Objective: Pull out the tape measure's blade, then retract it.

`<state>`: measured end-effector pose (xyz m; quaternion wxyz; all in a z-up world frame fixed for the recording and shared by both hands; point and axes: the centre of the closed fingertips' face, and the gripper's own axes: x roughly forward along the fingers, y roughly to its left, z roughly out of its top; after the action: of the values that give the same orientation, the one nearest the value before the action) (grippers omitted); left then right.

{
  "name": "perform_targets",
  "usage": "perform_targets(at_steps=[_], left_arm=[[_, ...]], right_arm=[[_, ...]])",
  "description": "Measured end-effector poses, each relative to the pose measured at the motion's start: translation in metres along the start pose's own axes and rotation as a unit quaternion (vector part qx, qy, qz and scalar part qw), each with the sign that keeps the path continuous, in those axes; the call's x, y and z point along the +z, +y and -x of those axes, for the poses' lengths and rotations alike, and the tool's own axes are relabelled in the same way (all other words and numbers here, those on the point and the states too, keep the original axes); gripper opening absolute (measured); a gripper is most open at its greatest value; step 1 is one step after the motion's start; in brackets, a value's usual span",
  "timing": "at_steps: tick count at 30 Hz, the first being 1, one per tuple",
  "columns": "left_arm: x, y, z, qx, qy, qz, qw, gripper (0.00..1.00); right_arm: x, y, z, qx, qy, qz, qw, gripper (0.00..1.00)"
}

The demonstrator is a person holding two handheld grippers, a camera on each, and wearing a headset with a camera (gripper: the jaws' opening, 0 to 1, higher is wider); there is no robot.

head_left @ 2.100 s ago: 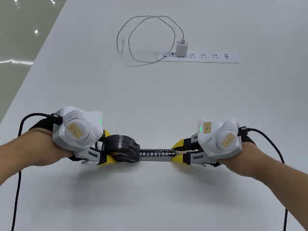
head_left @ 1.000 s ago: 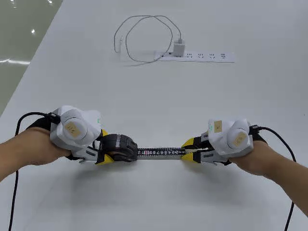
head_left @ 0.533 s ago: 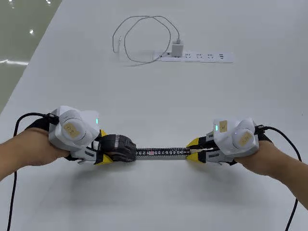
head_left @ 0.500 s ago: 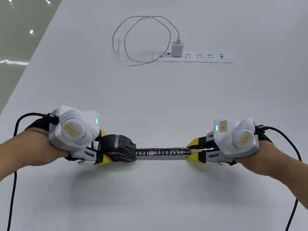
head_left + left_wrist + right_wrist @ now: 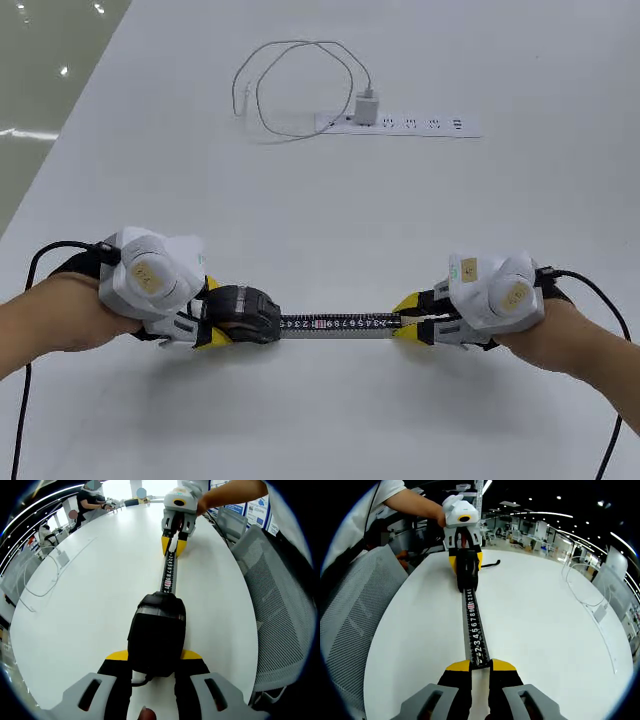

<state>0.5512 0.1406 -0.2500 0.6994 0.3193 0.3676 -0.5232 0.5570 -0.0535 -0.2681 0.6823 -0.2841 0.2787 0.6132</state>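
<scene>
The black tape measure case [image 5: 243, 313] lies on the white table, held at its rear by my left gripper [image 5: 213, 325], shut on it; the case [image 5: 157, 630] is large in the left gripper view. Its dark numbered blade [image 5: 340, 323] runs right along the table to my right gripper [image 5: 408, 320], which is shut on the blade's tip. In the right gripper view the blade [image 5: 474, 632] stretches from between the yellow-tipped fingers [image 5: 457, 667] to the case [image 5: 467, 569] and left gripper [image 5: 461, 517]. The right gripper [image 5: 174, 532] appears far off in the left gripper view.
A white power strip [image 5: 400, 124] with a plugged charger [image 5: 364, 107] and looped white cable [image 5: 290, 85] lies at the table's far side. Black cords [image 5: 30, 290] trail from both grippers. The table's left edge [image 5: 60, 130] borders a glossy floor. Mesh chairs [image 5: 280, 600] stand beside the table.
My right gripper has moved right, drawing more blade out of the case. The left gripper and case stay about in place, apart from camera shift.
</scene>
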Motion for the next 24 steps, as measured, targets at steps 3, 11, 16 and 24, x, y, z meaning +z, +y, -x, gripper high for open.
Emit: perform_targets(at_steps=[3, 11, 16, 24], left_arm=[[0.000, 0.000, 0.000, 0.000, 0.000, 0.000, 1.0000, 0.27], [0.000, 0.000, 0.000, 0.000, 0.000, 0.000, 1.0000, 0.27], [-0.001, 0.001, 0.000, 0.000, 0.000, 0.000, 1.0000, 0.27], [0.000, 0.001, 0.000, 0.000, 0.001, 0.000, 1.0000, 0.27]], right_arm=[[-0.001, 0.000, 0.002, -0.001, 0.001, -0.001, 1.0000, 0.07], [-0.005, -0.002, 0.007, -0.003, 0.005, 0.000, 1.0000, 0.07], [-0.008, -0.002, 0.011, -0.006, 0.008, 0.002, 1.0000, 0.07], [-0.016, -0.003, 0.017, -0.008, 0.013, 0.000, 0.9999, 0.07]])
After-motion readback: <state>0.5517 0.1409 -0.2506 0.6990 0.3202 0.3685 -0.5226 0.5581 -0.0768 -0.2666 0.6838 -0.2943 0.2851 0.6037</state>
